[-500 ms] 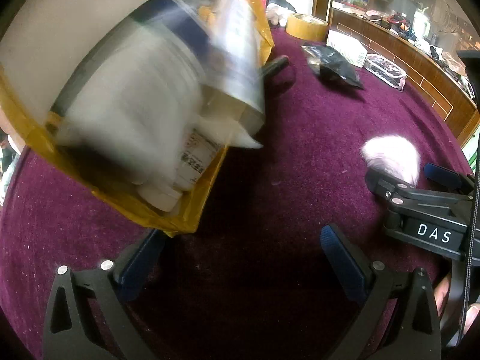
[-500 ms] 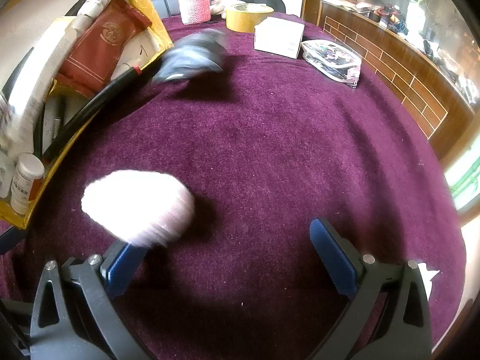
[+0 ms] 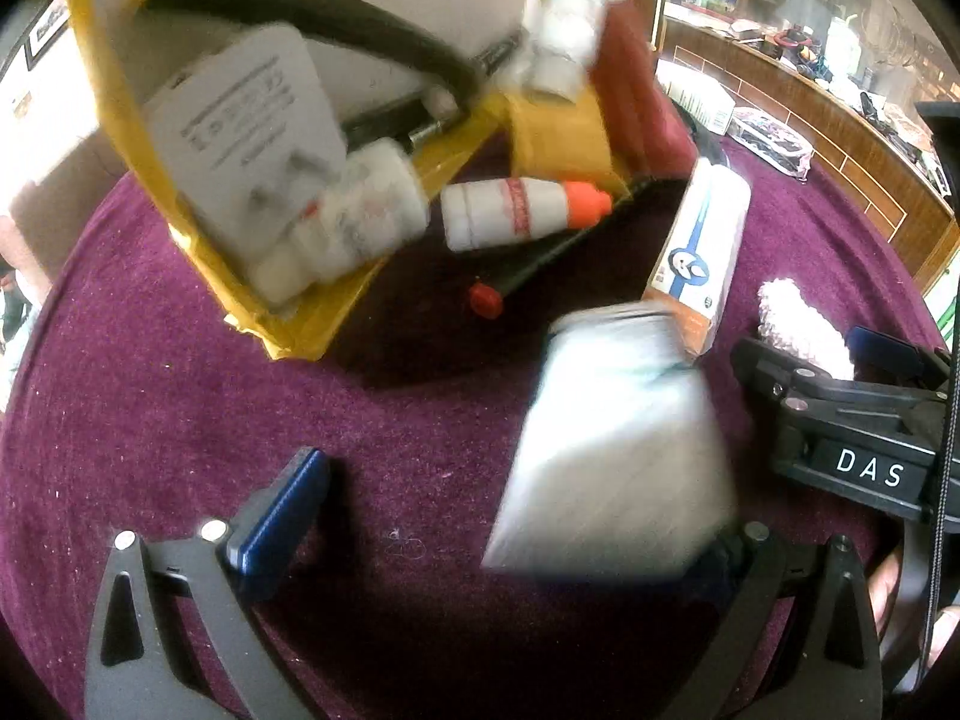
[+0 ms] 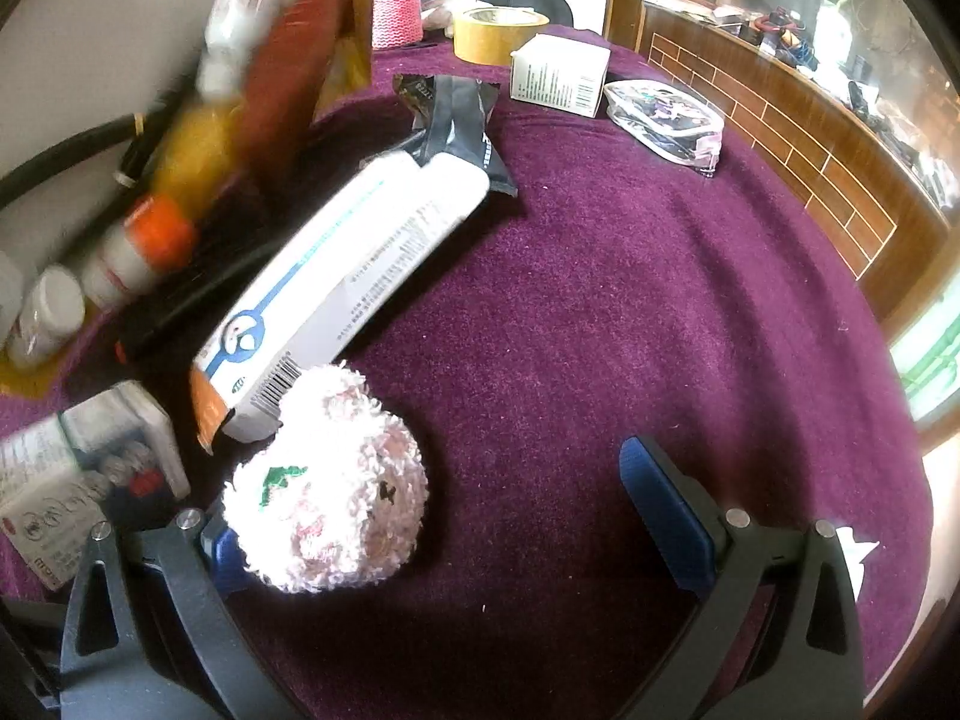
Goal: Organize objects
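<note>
Waiting suits you: both grippers' fingers (image 3: 282, 510) stand apart, empty, while items tumble from the yellow box (image 3: 300, 330) onto the table (image 4: 600, 300).

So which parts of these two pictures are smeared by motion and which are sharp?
Left wrist view: the white packet in the foreground is heavily smeared, and the orange-capped bottle is softer; the purple cloth stays sharp. Right wrist view: the red pouch at upper left is streaked, while the fluffy pink toy and the long white box read crisply.
</note>
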`<action>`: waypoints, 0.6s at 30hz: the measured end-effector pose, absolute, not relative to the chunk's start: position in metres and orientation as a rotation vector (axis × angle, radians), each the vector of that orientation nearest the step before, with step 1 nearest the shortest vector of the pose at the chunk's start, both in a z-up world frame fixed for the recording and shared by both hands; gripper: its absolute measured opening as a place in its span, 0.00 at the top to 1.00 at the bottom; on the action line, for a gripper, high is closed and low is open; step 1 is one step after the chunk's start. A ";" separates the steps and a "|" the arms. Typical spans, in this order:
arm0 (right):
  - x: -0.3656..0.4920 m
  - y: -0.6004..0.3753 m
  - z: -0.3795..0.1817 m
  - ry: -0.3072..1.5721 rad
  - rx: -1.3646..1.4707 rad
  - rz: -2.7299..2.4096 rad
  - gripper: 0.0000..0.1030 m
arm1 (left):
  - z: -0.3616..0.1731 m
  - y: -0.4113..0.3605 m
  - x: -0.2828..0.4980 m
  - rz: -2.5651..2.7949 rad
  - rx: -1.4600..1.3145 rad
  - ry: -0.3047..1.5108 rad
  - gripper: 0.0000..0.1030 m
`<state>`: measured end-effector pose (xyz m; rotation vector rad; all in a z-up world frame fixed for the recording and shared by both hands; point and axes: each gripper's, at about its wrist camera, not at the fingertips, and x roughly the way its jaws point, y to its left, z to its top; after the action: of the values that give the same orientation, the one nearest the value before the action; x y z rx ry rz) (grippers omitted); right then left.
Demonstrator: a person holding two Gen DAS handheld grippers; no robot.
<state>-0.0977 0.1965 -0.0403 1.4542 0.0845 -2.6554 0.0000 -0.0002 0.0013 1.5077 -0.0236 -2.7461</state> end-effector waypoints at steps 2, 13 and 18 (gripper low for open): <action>-0.098 0.197 -0.040 0.084 1.454 -2.655 0.00 | 0.001 0.000 0.000 -2.746 1.508 -0.024 0.01; -0.098 0.196 -0.040 0.085 1.454 -2.656 0.00 | 0.000 -0.002 0.000 -2.746 1.508 -0.023 0.01; -0.097 0.194 -0.041 0.083 1.455 -2.656 0.00 | 0.000 -0.003 0.000 -2.746 1.508 -0.023 0.01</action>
<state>-0.0973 0.1938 -0.0407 1.4547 0.0834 -2.6565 -0.0002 -0.0032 0.0002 1.5077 -0.0231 -2.7460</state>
